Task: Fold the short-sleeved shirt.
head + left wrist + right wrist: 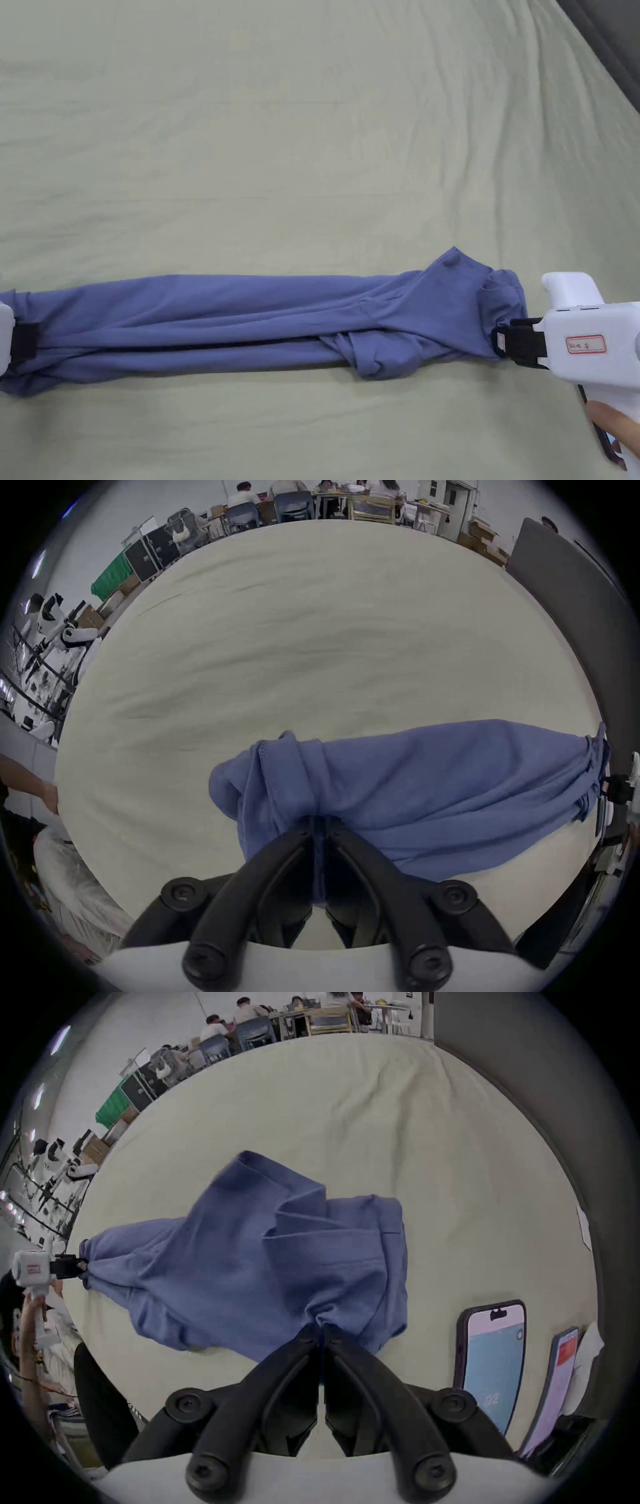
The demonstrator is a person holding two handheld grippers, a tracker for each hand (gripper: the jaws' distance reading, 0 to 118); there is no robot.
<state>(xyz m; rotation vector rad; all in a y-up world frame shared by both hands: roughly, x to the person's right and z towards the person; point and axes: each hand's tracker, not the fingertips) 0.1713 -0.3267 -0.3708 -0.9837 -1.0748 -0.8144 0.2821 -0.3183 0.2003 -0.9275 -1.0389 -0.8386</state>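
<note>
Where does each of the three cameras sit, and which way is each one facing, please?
Head view: on the person's head, looking down at the blue short-sleeved cotton shirt stretched over the pale green bedsheet; the white right gripper and a hand show.
Left gripper view: on the left gripper, looking across the bed towards the room; its black jaws pinch the shirt.
Right gripper view: on the right gripper, looking likewise; its jaws pinch the shirt, two phones stand at the right.
Shared: both gripper views show the other gripper at the shirt's far end.

Plain blue shirt [250, 319], pale green sheet [312, 125], white-and-black hand-held gripper [500, 340]
</note>
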